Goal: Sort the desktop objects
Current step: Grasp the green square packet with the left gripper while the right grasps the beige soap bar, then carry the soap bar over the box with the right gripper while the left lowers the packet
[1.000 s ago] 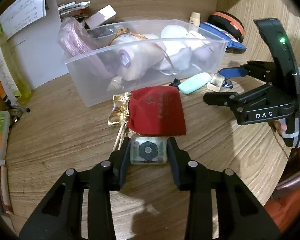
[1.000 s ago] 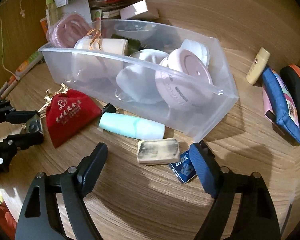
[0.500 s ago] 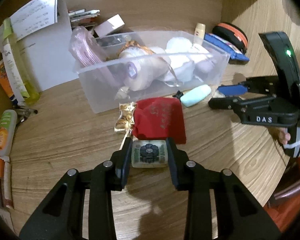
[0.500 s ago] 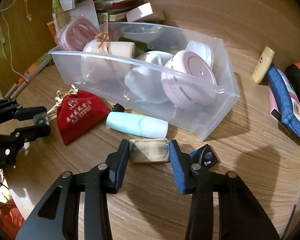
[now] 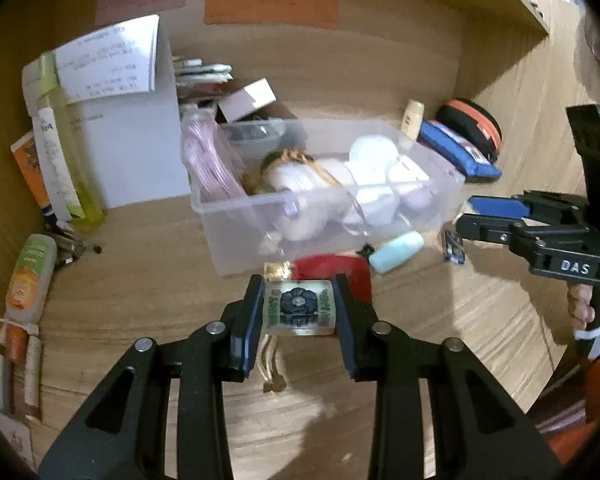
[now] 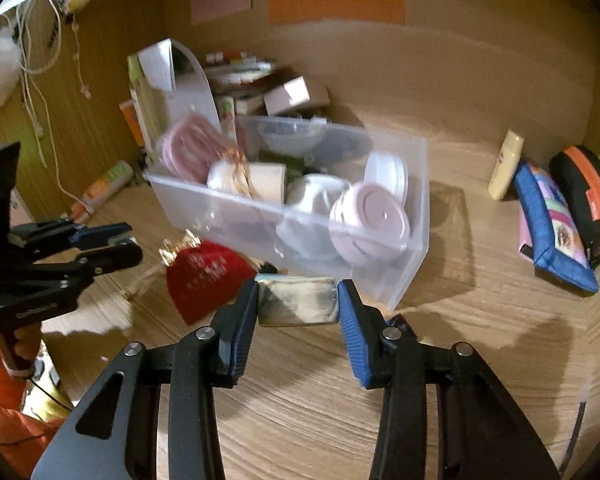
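Reading "DAS" on the right claw (image 5: 496, 220).

One clear bin (image 6: 414, 256), two small blocks (image 5: 299, 312) held aloft, one red pouch (image 6: 210, 276), one mint tube (image 5: 396, 257), two zip cases (image 6: 552, 236).

Wooden desk (image 5: 148, 280) carrying clutter
A clear bin (image 5: 324, 216), red pouch (image 6: 208, 276), mint tube (image 5: 396, 251), blue pouch (image 6: 552, 236) and cream bottle (image 6: 507, 164) are lying on it.

pouch (image 6: 210, 278): red | tube (image 5: 396, 251): mint | block (image 5: 299, 307): possibly dark floral
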Demonstrator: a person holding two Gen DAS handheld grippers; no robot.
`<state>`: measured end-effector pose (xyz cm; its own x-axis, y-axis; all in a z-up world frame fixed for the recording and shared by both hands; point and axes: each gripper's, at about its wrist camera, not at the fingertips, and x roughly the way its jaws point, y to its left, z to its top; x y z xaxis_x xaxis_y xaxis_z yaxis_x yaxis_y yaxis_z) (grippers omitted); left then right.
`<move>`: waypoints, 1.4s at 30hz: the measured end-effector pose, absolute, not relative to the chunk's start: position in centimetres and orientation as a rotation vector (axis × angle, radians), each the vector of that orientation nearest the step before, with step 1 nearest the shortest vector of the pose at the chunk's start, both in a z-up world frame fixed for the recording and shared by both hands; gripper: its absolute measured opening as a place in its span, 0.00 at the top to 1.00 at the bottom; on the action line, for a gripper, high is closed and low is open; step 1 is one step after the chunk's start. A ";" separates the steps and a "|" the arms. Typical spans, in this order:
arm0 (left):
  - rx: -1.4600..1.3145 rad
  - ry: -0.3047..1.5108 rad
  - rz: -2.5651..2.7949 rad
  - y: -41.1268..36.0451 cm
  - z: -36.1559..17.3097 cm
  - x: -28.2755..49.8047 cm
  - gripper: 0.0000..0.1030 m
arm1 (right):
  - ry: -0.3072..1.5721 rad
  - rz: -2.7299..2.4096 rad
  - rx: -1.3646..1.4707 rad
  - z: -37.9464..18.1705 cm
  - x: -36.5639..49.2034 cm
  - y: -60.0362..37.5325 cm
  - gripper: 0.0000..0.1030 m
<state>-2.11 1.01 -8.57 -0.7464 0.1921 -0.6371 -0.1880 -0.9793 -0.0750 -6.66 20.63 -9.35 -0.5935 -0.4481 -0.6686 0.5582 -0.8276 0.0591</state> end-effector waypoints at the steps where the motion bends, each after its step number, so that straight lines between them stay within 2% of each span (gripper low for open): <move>1: -0.994 -0.018 2.768 0.9 -8.3 -2.1 0.68 | 0.202 -2.383 0.927 -9.0 -6.6 20.6 0.64; 21: -0.854 -0.102 2.826 -1.1 -5.1 -4.5 0.68 | 0.132 -2.391 0.822 -6.3 -8.6 18.7 0.64; 30: -1.020 -0.104 2.827 -3.6 -8.4 -2.8 0.68 | 0.112 -2.376 0.853 -6.9 -9.6 18.5 0.64; 34: -1.115 -0.132 2.843 -5.8 -10.1 -1.8 0.56 | 0.107 -2.364 0.876 -7.3 -9.9 18.4 0.64; 42: -1.279 -0.119 2.846 -7.2 -12.3 -3.0 0.56 | 0.115 -2.371 0.888 -7.6 -10.3 17.7 0.64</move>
